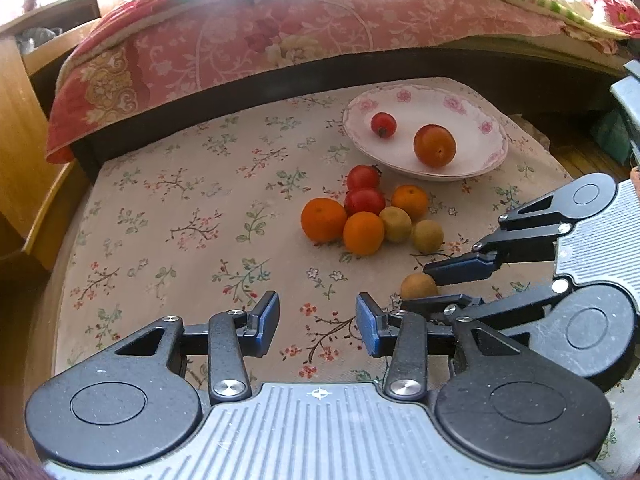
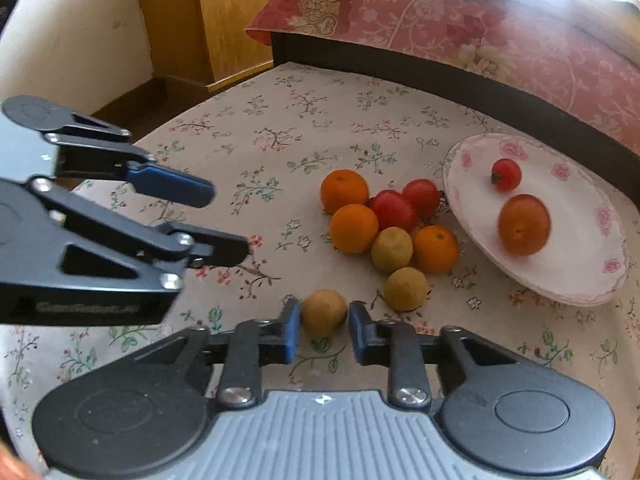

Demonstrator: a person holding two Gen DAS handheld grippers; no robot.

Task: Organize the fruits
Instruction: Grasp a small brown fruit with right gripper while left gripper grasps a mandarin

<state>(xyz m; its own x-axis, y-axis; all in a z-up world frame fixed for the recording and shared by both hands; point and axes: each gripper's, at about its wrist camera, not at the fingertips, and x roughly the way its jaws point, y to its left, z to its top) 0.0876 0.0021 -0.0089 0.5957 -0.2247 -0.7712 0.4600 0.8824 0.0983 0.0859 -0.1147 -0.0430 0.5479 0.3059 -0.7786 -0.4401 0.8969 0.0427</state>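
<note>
A white floral plate (image 1: 472, 112) (image 2: 580, 256) holds a small tomato (image 1: 383, 124) (image 2: 506, 174) and an orange-red fruit (image 1: 435, 146) (image 2: 524, 224). In front of it lies a pile: oranges (image 1: 323, 219) (image 2: 344, 191), two tomatoes (image 1: 364, 200) (image 2: 394, 210) and yellow-green fruits (image 1: 427, 236) (image 2: 405, 289). My right gripper (image 2: 324, 330) (image 1: 420, 284) is open, its fingers on either side of a brownish-yellow fruit (image 2: 323, 312) (image 1: 418, 286) that lies apart on the cloth. My left gripper (image 1: 317, 322) (image 2: 228, 224) is open and empty, left of that fruit.
The fruits lie on a floral tablecloth (image 1: 180, 216) (image 2: 280, 128). A bed with a red floral quilt (image 1: 240, 36) (image 2: 500, 28) borders the table's far side. A wooden cabinet (image 1: 24, 128) (image 2: 236, 16) stands at the left.
</note>
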